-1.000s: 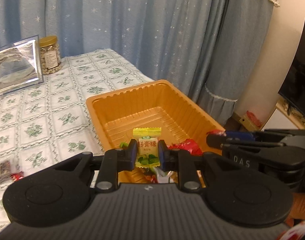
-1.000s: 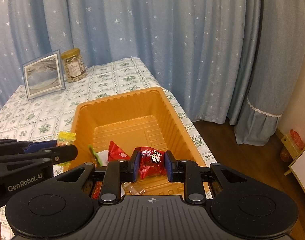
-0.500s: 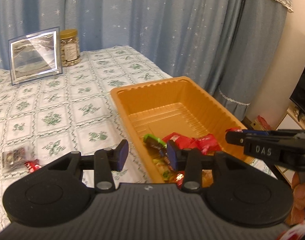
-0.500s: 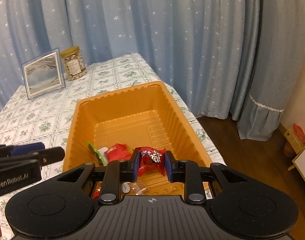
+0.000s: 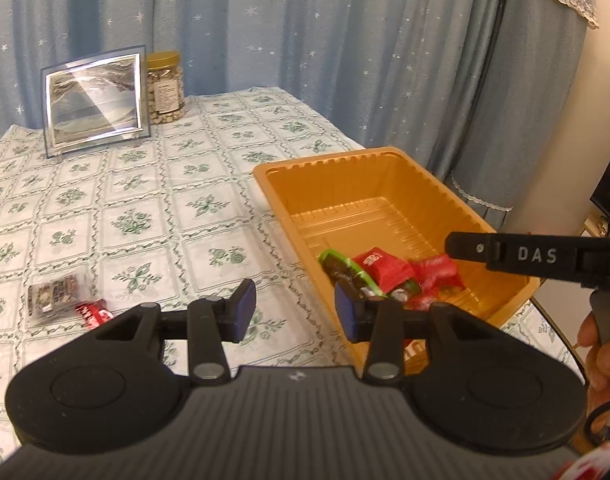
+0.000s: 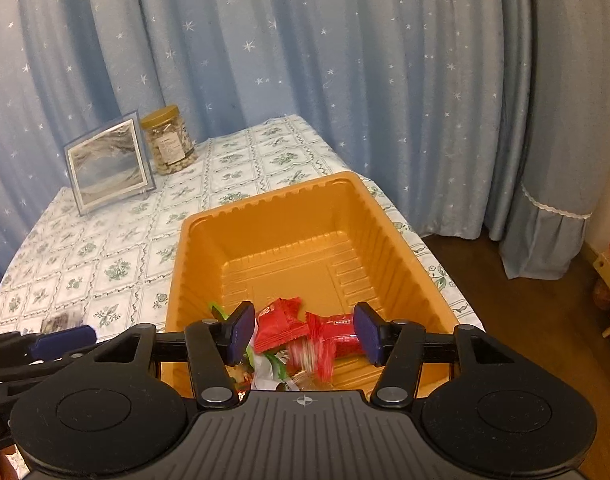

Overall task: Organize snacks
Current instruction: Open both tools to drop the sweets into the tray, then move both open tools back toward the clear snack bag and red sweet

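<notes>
An orange plastic tray [image 5: 385, 172] [image 6: 289, 204] stands on the flowered tablecloth and holds several snack packets, mostly red [image 5: 389, 266] [image 6: 281, 322], one green-edged [image 5: 345, 266]. My left gripper [image 5: 295, 312] is open and empty, over the table at the tray's left rim. My right gripper [image 6: 303, 330] is open above the tray's near end; a red packet [image 6: 333, 340] lies blurred between its fingers, in the tray. Its finger reaches across the tray in the left wrist view [image 5: 517, 254]. A dark packet [image 5: 53, 294] and a small red one [image 5: 93, 312] lie on the table at left.
A framed picture [image 5: 95, 98] [image 6: 109, 166] and a jar of nuts [image 5: 165, 86] [image 6: 169, 140] stand at the table's far end before blue curtains. The table edge and wooden floor [image 6: 545, 320] lie to the tray's right.
My left gripper let go of the yellow-green candy into the tray, opened and swung left. My right gripper opened and dropped its red packet into the tray.
</notes>
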A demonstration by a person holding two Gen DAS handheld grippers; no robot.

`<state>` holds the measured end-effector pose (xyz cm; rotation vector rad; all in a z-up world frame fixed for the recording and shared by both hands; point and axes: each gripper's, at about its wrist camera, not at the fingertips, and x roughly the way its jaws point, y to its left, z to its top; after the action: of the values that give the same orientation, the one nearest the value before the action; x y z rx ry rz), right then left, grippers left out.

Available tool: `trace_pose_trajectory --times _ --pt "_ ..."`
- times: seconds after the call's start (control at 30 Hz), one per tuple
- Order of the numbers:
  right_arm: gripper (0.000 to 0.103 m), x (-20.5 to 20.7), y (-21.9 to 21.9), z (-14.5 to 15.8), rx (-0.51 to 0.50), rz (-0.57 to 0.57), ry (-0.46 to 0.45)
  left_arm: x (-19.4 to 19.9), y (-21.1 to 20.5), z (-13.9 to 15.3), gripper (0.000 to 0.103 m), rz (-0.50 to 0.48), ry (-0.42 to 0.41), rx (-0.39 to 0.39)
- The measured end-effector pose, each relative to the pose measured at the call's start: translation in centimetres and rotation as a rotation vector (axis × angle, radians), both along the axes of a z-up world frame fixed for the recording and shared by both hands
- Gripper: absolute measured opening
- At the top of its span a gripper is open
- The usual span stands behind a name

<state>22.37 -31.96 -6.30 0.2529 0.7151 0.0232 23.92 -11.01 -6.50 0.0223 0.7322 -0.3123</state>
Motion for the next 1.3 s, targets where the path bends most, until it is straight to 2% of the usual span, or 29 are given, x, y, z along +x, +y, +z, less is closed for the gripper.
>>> trace_pose_trajectory --times 0.33,0.47,0.83,0.97,1.23,1.3 --pt "0.055 -2.1 1.0 1.6 -0.012 -0.009 -0.009 -2.6 2.2 1.0 0.044 0.046 -0.001 0.000" --pt "0.055 -3.8 1.9 2.8 -0.022 -0.002 -0.018 -4.4 3.1 2.0 0.051 0.066 -0.009 0.002" --pt "0.055 -9.0 5.9 5.2 -0.050 0.055 -0.057 -9.8 6.3 4.6 0.053 0.124 -0.041 0.004" --pt "0.055 -10.5 7.5 5.6 -0.062 0.084 -0.066 -11.4 7.4 5.3 0.060 0.143 -0.052 0.008" --pt "0.056 -12.2 10.4 5.4 -0.065 0.134 -0.055 -13.8 9.9 6.3 0.060 0.187 -0.065 0.014" --pt "0.060 -12.4 11.1 5.3 -0.066 0.147 -0.051 -14.2 10.4 6.3 0.060 0.196 -0.067 0.019"
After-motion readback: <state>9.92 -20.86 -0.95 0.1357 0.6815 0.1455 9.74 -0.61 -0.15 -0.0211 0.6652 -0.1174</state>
